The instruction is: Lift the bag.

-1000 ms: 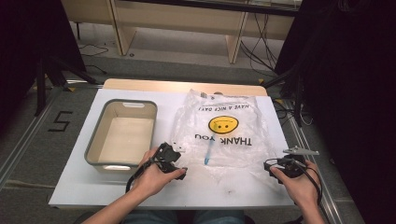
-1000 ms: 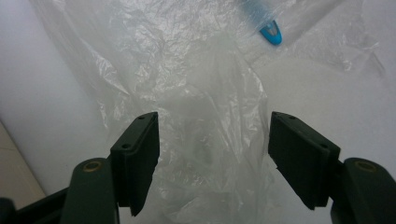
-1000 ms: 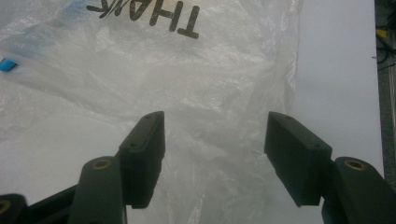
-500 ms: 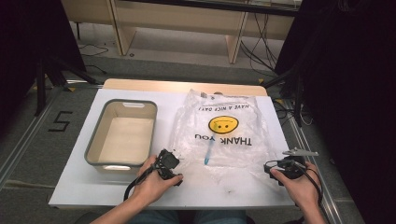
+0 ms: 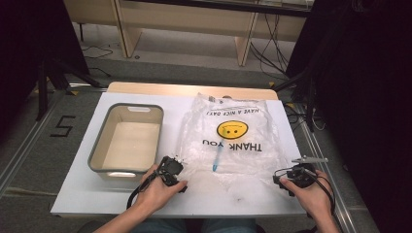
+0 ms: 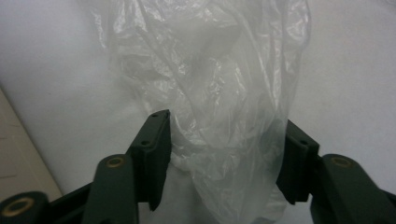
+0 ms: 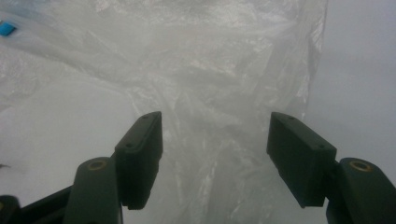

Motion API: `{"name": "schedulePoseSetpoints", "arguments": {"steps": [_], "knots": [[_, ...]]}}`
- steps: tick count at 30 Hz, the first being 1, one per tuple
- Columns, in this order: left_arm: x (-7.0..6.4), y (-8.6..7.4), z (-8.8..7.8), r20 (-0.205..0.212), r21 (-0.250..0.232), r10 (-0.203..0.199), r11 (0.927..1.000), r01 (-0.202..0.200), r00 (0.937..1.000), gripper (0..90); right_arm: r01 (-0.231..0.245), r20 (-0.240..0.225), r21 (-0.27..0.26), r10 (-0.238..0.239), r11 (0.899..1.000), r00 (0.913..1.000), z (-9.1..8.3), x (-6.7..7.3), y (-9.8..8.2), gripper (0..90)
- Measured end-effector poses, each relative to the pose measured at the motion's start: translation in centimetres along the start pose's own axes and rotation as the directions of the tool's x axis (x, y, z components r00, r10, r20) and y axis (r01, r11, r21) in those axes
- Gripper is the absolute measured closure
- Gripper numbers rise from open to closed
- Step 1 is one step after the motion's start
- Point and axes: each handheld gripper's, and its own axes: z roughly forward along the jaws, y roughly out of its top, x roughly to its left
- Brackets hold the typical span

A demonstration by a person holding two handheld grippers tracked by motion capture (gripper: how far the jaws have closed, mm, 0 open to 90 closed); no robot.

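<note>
A clear plastic bag point(image 5: 233, 141) with a yellow smiley and "THANK YOU" print lies flat on the white table point(image 5: 77, 194). A thin blue object point(image 5: 217, 160) shows through it. My left gripper point(image 5: 179, 162) is at the bag's near left corner. In the left gripper view a crumpled strip of the bag point(image 6: 224, 140) runs between the jaws of this gripper point(image 6: 229, 126), which have just been closing; the film drapes over one jaw, with a gap still left. My right gripper point(image 5: 287, 174) sits at the near right corner, open point(image 7: 217, 123), with bag film point(image 7: 210, 93) lying between its jaws.
A grey bin point(image 5: 97, 145) with nothing in it stands left of the bag, close to my left hand. The table's near edge runs just behind both hands. Beyond the far edge stand wooden shelves point(image 5: 184, 19), with cables on the floor.
My left hand has shifted slightly toward the near edge at the bag's corner. The right hand and the bag have stayed put.
</note>
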Motion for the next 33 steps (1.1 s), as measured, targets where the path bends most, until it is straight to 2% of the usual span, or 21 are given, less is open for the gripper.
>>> {"name": "schedulePoseSetpoints", "arguments": {"steps": [4,9,14,16,18,19,21,22,23,25,28,29,30,33], "knots": [[0.0,0.0,-0.1,0.003,0.003,0.011,0.9999,-0.011,0.9999,56.0,-0.002,-0.012,0.029,0.003,1.000,0.9999,0.0,0.2,-0.1,35.9],[-0.1,0.0,-0.2,0.012,0.004,0.028,0.9996,-0.028,0.9995,67.7,0.023,-0.020,0.094,-0.021,0.995,0.9996,0.2,0.4,-0.5,36.4],[-0.3,-0.1,-0.2,0.022,0.002,0.051,0.9987,-0.051,0.9985,76.1,0.053,-0.027,0.151,-0.050,0.987,0.9984,0.5,0.8,-0.7,44.1],[-0.3,-0.1,-0.2,0.026,0.003,0.060,0.9982,-0.060,0.9979,80.0,0.051,-0.029,0.164,-0.047,0.985,0.9985,0.6,0.9,-0.7,46.4],[-0.3,-0.1,-0.2,0.034,0.000,0.072,0.9974,-0.072,0.9968,82.1,0.069,-0.035,0.194,-0.063,0.979,0.9974,0.8,1.0,-0.8,50.6],[-0.2,-0.1,-0.2,0.043,-0.004,0.083,0.9966,-0.082,0.9957,85.1,0.092,-0.020,0.198,-0.090,0.976,0.9958,0.9,1.1,-0.8,56.4],[-0.2,-0.2,-0.2,0.050,-0.008,0.094,0.9955,-0.094,0.9943,86.7,0.090,-0.021,0.204,-0.088,0.975,0.9959,0.8,1.0,-0.7,62.8],[-0.2,-0.2,-0.2,0.050,-0.008,0.094,0.9955,-0.094,0.9943,87.2,0.090,-0.021,0.204,-0.088,0.975,0.9959,0.8,1.0,-0.7,62.8],[-0.1,-0.2,-0.3,0.058,-0.011,0.111,0.9938,-0.110,0.9921,88.0,0.109,-0.004,0.208,-0.110,0.972,0.9939,0.9,1.0,-0.6,70.5],[-0.1,-0.2,-0.3,0.063,-0.018,0.123,0.9923,-0.122,0.9904,88.5,0.115,0.002,0.214,-0.119,0.970,0.9929,0.9,1.0,-0.6,74.1],[0.0,-0.3,-0.3,0.079,-0.025,0.134,0.9908,-0.133,0.9878,88.9,0.118,-0.006,0.219,-0.120,0.969,0.9928,1.0,1.1,-0.5,82.7],[-0.1,-0.3,-0.3,0.117,-0.040,0.134,0.9907,-0.130,0.9841,89.0,0.117,-0.010,0.218,-0.117,0.969,0.9930,1.0,1.1,-0.5,85.2],[-0.1,-0.3,-0.3,0.117,-0.040,0.134,0.9907,-0.130,0.9841,89.0,0.117,-0.010,0.218,-0.117,0.969,0.9930,1.0,1.1,-0.5,85.2],[-0.5,-0.2,-0.6,0.120,-0.094,0.182,0.9808,-0.171,0.9760,89.1,0.115,-0.023,0.210,-0.112,0.971,0.9934,1.0,1.1,-0.4,89.4]]}}
